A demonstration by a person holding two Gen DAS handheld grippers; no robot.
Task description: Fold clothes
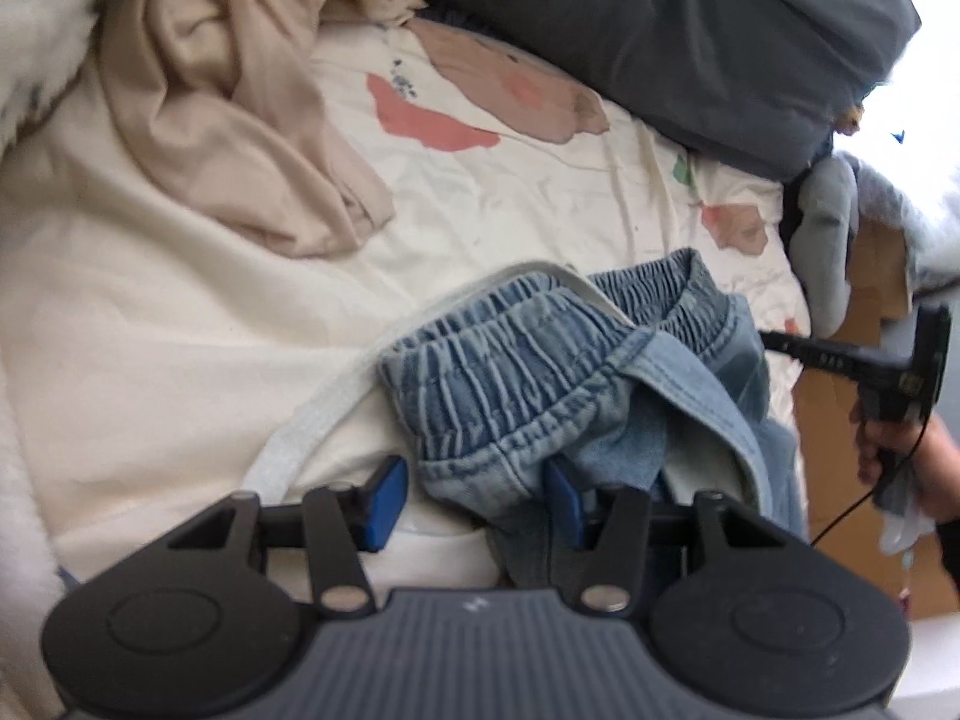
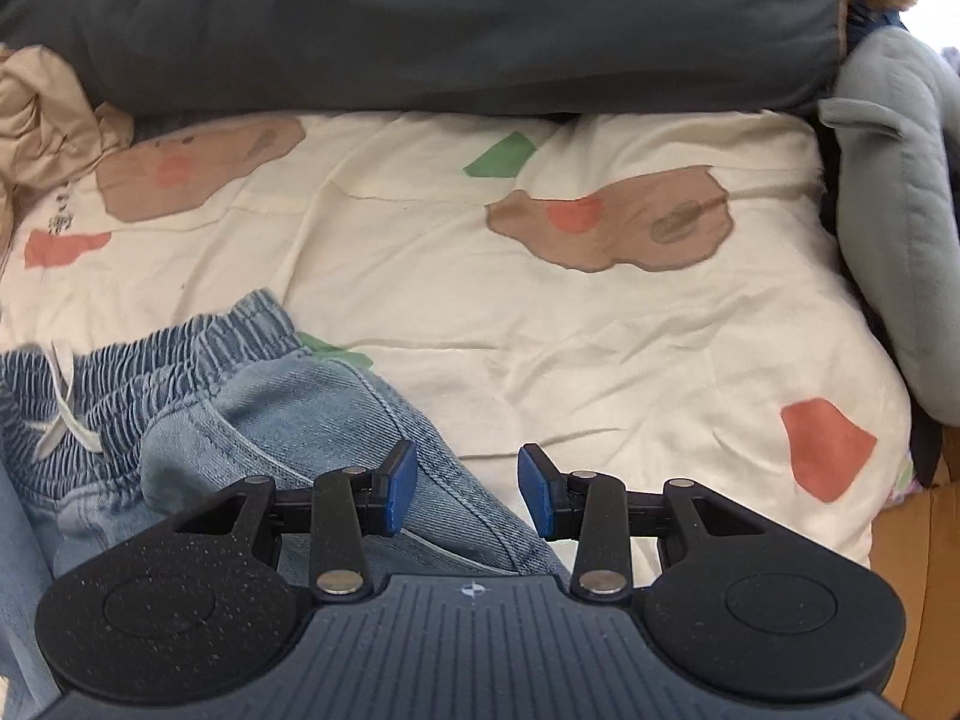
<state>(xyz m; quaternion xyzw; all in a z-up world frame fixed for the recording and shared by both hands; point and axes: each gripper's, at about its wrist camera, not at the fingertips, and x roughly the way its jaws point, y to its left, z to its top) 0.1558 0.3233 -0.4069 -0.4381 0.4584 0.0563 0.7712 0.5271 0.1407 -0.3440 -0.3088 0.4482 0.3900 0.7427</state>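
Soft daylight, blown-out glare top right, fisheye-bent edges, slight blur

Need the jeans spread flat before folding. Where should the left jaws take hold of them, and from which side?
Grip the gathered elastic waistband of the jeans. It is the thickest, firmest edge and lies bunched just ahead of the left gripper, whose open jaws already straddle denim. Come from the near side, pointing down, and pinch through both layers clear of the white drawstring.

Both wrist cameras look steeply down, close over the bed [image 1: 150, 312]; both views share the jeans [image 1: 540, 372] and pillow [image 2: 420, 18].
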